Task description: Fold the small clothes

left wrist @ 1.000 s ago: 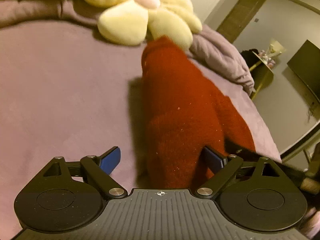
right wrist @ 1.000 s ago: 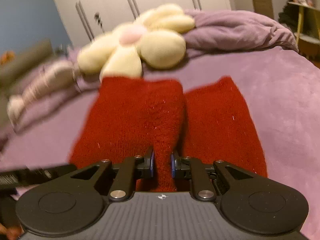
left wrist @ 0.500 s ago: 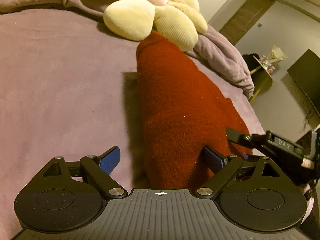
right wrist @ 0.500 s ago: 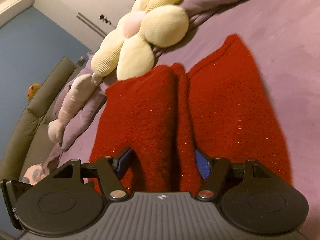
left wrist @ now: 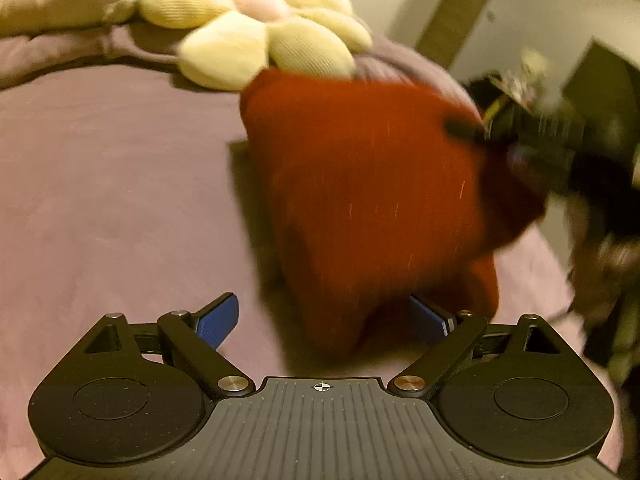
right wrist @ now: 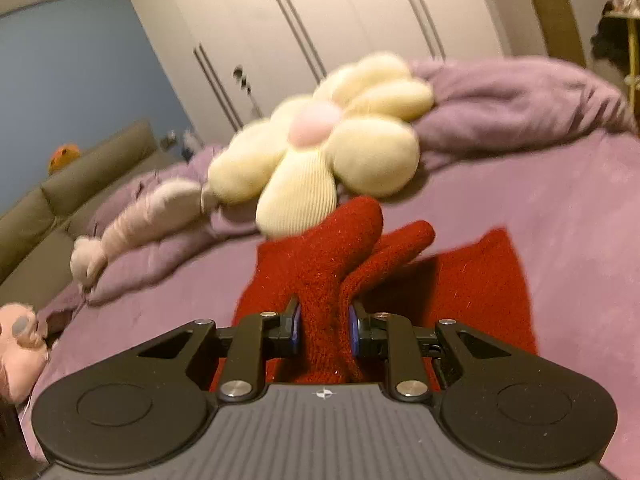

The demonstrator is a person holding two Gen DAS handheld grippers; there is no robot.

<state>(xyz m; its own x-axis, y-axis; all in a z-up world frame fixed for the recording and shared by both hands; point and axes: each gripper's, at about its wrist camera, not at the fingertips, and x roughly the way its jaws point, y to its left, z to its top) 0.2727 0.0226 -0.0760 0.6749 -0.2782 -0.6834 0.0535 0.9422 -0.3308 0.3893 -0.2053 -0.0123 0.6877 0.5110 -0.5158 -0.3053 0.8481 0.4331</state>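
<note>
Red knit fills the middle of both views: the red garment (right wrist: 320, 280) lies on the purple bedspread (right wrist: 560, 220), its long axis running straight away from the tools toward the cream flower cushion (right wrist: 320, 148) at upper centre. The right gripper (right wrist: 323, 330) has its jaws pinched narrow on a bunched ridge of the cloth at lower centre, and that ridge stands up off the bed, with a flat panel of the garment lying to the right of it.

From the left wrist view, the left gripper (left wrist: 324, 320) is spread wide and holds nothing; the garment's near edge sits between its blue pads (left wrist: 218, 320), nearer the right one. Whether it touches is blurred. The right tool appears smeared at the right edge, so it seems the nearer one for carrying the fold across.
</note>
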